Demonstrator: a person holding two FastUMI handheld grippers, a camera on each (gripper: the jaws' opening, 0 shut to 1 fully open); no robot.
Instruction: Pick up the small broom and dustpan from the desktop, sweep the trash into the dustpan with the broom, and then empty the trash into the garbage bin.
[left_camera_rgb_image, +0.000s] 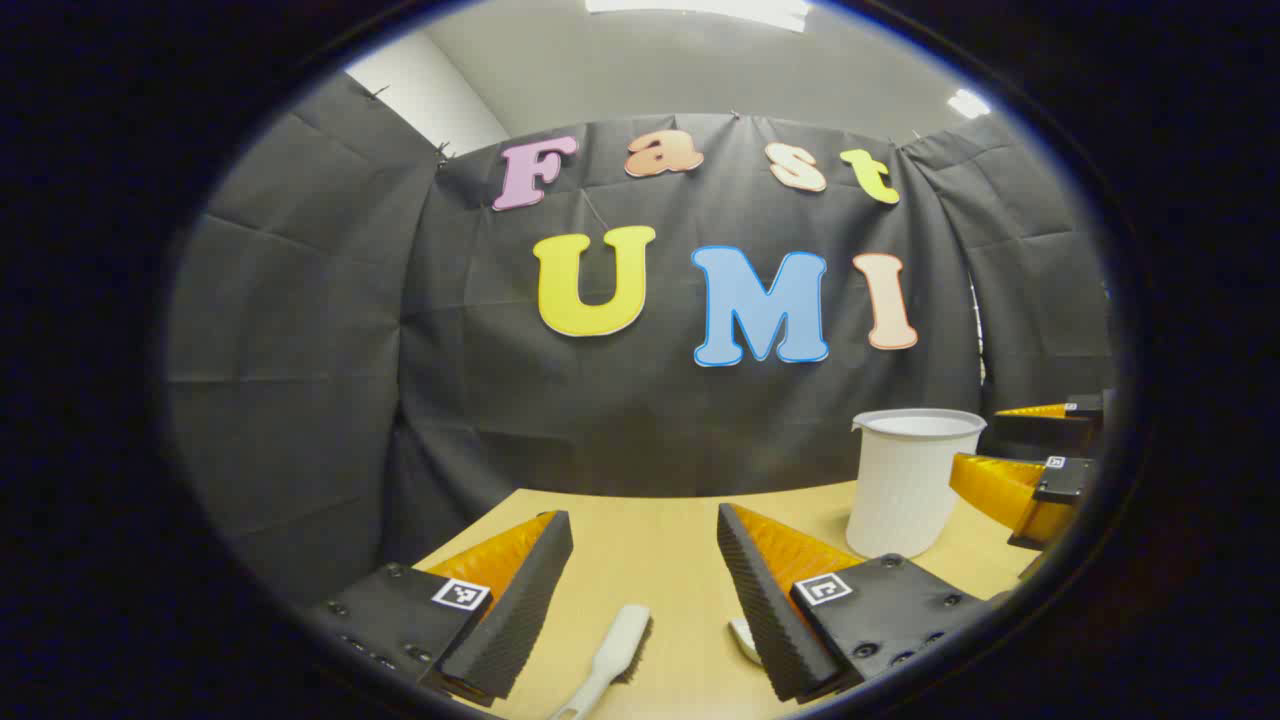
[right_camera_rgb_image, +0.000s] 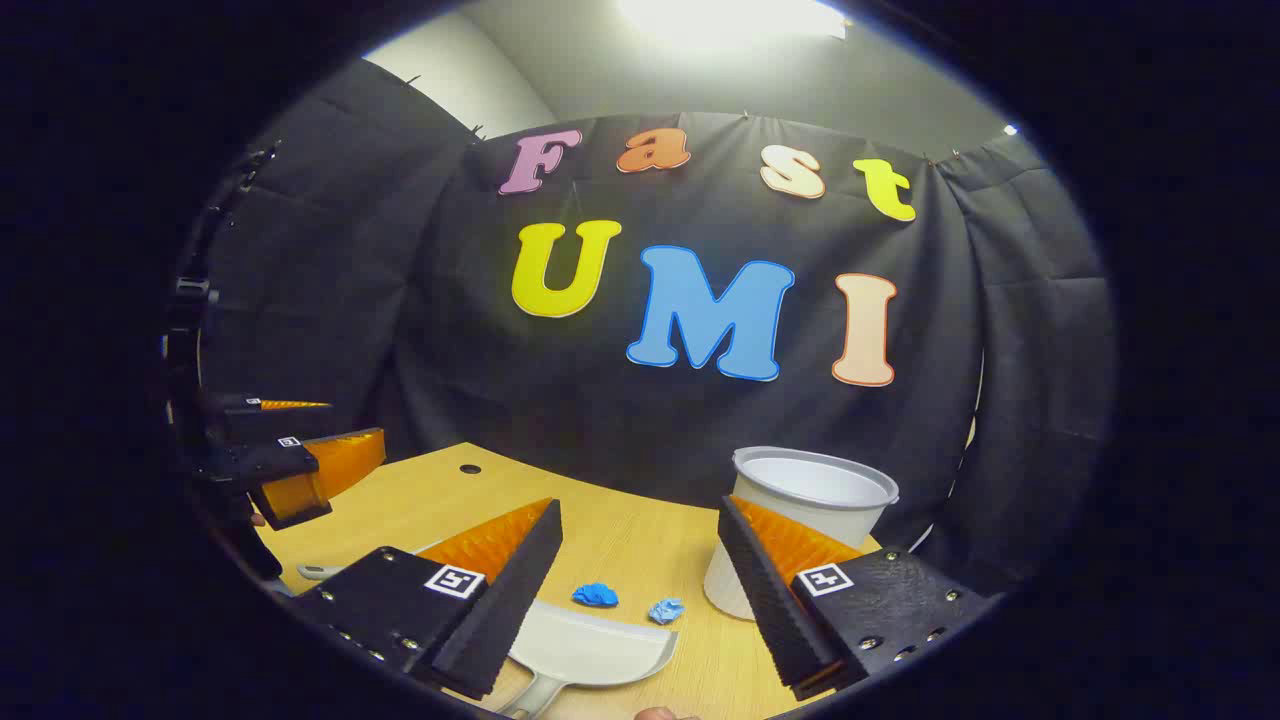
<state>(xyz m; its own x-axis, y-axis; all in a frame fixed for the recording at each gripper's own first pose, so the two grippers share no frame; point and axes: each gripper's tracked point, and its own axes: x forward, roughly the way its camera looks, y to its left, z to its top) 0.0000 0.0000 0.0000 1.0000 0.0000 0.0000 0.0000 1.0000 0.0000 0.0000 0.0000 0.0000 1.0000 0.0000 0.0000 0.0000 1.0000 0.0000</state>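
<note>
Broom (left_camera_rgb_image: 608, 655) lay flat on counter (left_camera_rgb_image: 650, 530), handle toward camera, brush end away, between the fingers of open, empty left hand-held gripper (left_camera_rgb_image: 645, 560). Dustpan (right_camera_rgb_image: 590, 650) below open right hand-held gripper (right_camera_rgb_image: 640, 560), near bin (right_camera_rgb_image: 800, 520).

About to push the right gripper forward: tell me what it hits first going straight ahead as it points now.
Probably the dustpan, lying low between the open right gripper fingers, then two blue paper scraps. The white bin stands off to its right. Depth is unclear.
</note>
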